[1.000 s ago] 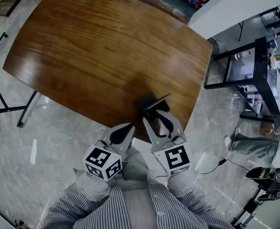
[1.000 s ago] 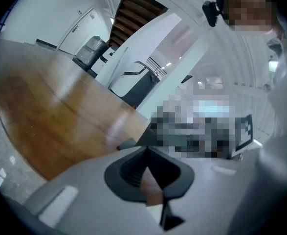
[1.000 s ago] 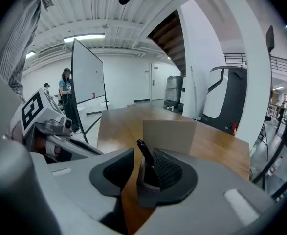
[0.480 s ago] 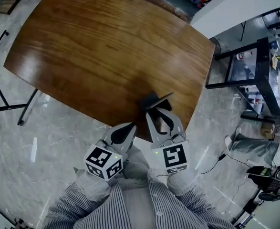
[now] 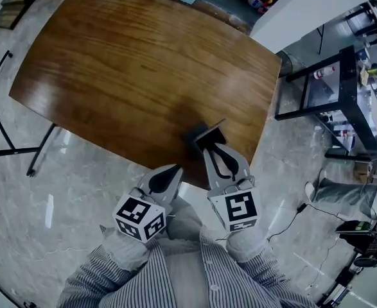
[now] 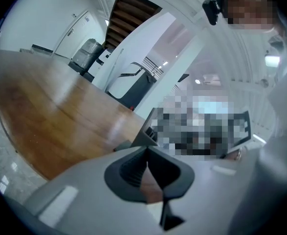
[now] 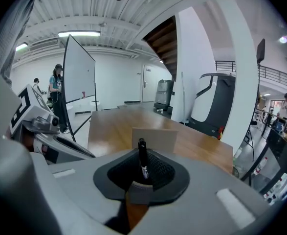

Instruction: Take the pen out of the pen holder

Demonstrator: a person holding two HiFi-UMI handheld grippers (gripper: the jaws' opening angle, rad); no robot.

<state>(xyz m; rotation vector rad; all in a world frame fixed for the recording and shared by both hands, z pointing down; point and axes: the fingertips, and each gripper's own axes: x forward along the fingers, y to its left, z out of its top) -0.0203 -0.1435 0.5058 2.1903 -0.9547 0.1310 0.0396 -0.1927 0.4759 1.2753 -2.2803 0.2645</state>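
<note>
Pen (image 7: 142,159): stood upright in the pen holder (image 5: 198,135), directly between the pads of the right gripper (image 5: 210,147). Were closing on the black barrel from either side, with no gap to be seen against it. Reached in over the near edge of the table (image 5: 130,63), tips right at the holder, pointing slantwise down. Showed a pale flat panel (image 7: 154,138) just behind the pen in the right gripper view.

Held the left gripper (image 5: 169,171) just beside the right one, tips at the table's near edge and short of the holder. Kept its jaws pressed together along a single seam, with nothing between them. Caught the holder as a grey angular shape a little ahead in the left gripper view.

Placed the holder near the table's front edge, towards its right-hand corner, on brown polished wood.

Farther out: striped sleeves (image 5: 105,278) behind both grippers, pale marbled floor (image 5: 79,191) under the table, a black rack (image 5: 345,76) off to the right, a whiteboard (image 7: 79,77) upright by the table's far side.
</note>
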